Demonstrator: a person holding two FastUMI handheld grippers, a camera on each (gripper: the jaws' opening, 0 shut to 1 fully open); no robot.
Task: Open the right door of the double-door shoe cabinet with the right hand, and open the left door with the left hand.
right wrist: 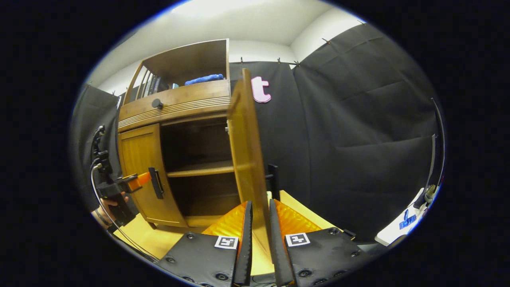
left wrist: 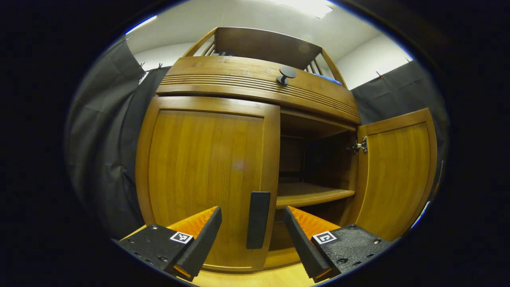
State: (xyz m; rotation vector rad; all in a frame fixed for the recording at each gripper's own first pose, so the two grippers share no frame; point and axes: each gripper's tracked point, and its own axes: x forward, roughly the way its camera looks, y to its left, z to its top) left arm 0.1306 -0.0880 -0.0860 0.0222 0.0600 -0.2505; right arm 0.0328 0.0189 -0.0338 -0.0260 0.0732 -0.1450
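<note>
The wooden shoe cabinet (left wrist: 255, 83) has its left door (left wrist: 207, 175) closed. That door's black vertical handle (left wrist: 258, 219) stands between the fingers of my left gripper (left wrist: 253, 247), which is open and not touching it. The right door (left wrist: 394, 175) is swung open, baring a shelf (left wrist: 314, 195). In the right gripper view the right door (right wrist: 247, 159) is seen edge-on, and my right gripper (right wrist: 259, 235) is shut on its free edge below its black handle (right wrist: 273, 179). Farther off, the left gripper (right wrist: 135, 181) is at the left door's handle (right wrist: 156, 182), held by a hand (right wrist: 111, 203).
A drawer front with a round black knob (left wrist: 286, 74) runs above the doors, and an open upper shelf holds a blue item (right wrist: 204, 78). Black cloth walls (right wrist: 358, 139) surround the cabinet. The floor (right wrist: 151, 239) is pale wood. A white surface (right wrist: 398, 229) sits at the far right.
</note>
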